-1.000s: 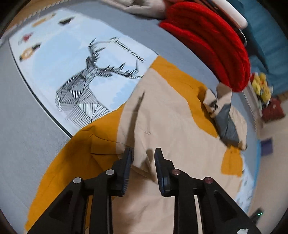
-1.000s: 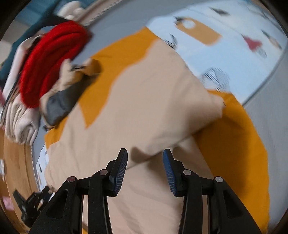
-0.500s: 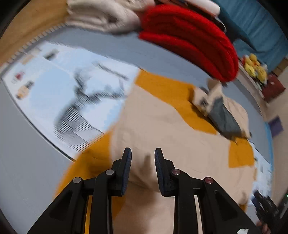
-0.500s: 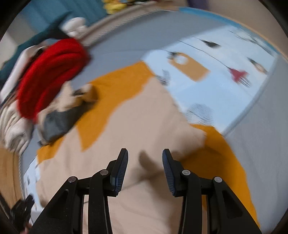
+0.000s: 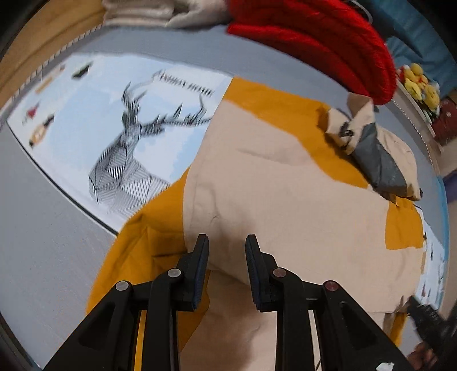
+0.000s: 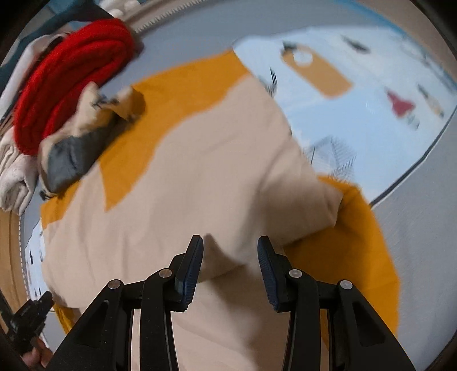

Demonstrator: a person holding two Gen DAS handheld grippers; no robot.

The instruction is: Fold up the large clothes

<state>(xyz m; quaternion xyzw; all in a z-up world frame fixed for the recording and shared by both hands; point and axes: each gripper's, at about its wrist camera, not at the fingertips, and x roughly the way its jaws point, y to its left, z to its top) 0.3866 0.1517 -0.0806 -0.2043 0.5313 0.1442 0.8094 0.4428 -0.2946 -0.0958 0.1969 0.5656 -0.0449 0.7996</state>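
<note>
Both grippers point steeply down over the beige-and-mustard garment [image 5: 285, 182], which lies spread flat on the grey mat [image 5: 42, 228] and reaches onto its pale blue deer print [image 5: 125, 142]. The left gripper [image 5: 227, 251] hangs above the garment's near edge, where beige cloth meets the mustard part; its jaws stand a little apart, and no cloth is pinched between the pads. The right gripper [image 6: 230, 251] hangs over the same garment with its jaws spread wider, a soft ridge of beige cloth lying below the gap (whether the pads touch it I cannot tell). In the right wrist view the other gripper's black tip shows at the lower left corner, just off the garment's edge.

At the garment's far end its hood or collar [image 5: 374, 154] sits crumpled, the grey lining turned outward. Just beyond that end lies a folded red knit [image 5: 328, 40], and beside the knit a stack of cream cloth [image 5: 160, 14]. No bin or basket shows; everything rests directly on the mat.
</note>
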